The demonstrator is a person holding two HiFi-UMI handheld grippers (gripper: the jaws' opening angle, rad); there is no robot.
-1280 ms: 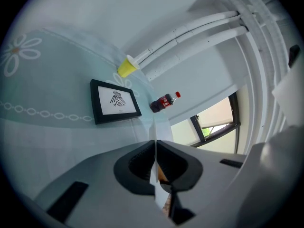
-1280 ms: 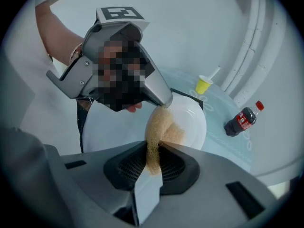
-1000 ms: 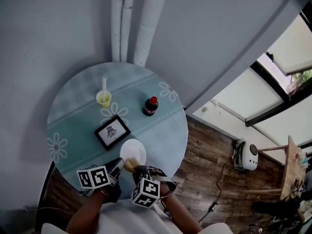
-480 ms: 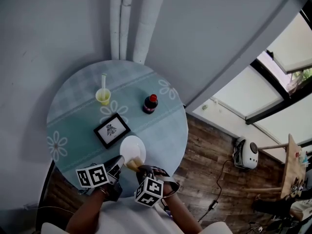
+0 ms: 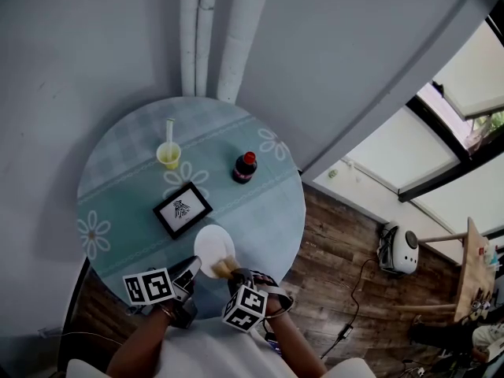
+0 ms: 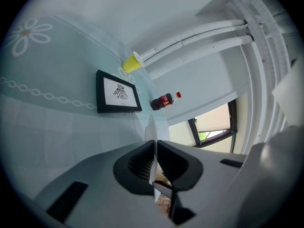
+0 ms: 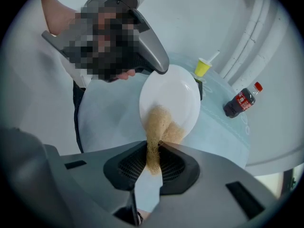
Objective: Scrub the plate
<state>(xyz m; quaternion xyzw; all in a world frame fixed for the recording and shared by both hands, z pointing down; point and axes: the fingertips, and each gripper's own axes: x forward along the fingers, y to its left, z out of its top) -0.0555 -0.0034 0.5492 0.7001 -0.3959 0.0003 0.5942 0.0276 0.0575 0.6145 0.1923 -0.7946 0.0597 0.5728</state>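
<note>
Over the near edge of the round desk, gripping the white plate by its rim with the left tongs, clenched hard enough that the plate shows edge-on between the jaws. Holding it tilted up off the cloth, face turned toward the right tongs. Pinching a tan mesh scouring pad there, jaws closed on its lower end, free end apparently laid against the lower part of the plate's face. Reads as mid-scrub: pad on the plate, most of the white face above it not yet covered. Farther back on the desk, well apart from the work: a black-framed picture, a cola bottle, a yellow cup with a straw. Next, by judgement: sweep the pad up and across the face with steady, moderate pressure; keep the left grip firm so the plate does not pivot at the rim; then shift the hold to reach the patch hidden under the left jaws.
</note>
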